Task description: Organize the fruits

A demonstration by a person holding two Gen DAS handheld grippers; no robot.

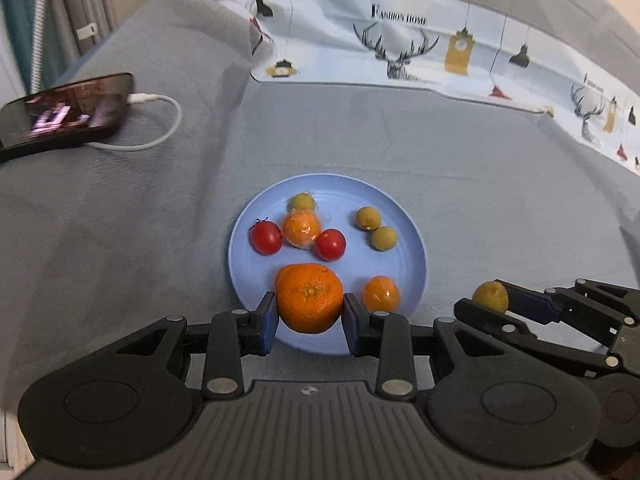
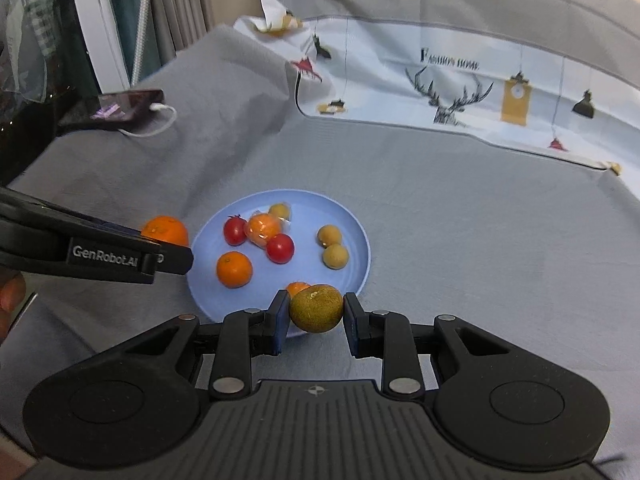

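Observation:
A light blue plate (image 1: 404,248) lies on the grey cloth and holds two red cherry tomatoes (image 1: 265,237), a wrapped orange fruit (image 1: 302,229), a small orange (image 1: 381,293) and three small yellow-green fruits (image 1: 368,218). My left gripper (image 1: 310,312) is shut on a large orange (image 1: 310,298) over the plate's near rim. My right gripper (image 2: 316,312) is shut on a yellow-green fruit (image 2: 316,308) at the plate's (image 2: 356,240) near right edge; it also shows in the left wrist view (image 1: 490,296). The left gripper with its orange (image 2: 166,230) shows left of the plate.
A phone (image 1: 68,114) with a white charging cable (image 1: 160,120) lies on the cloth at the far left. A white printed cloth (image 1: 400,44) with deer and lamp pictures runs along the back. Curtains (image 2: 180,0) hang at the far left.

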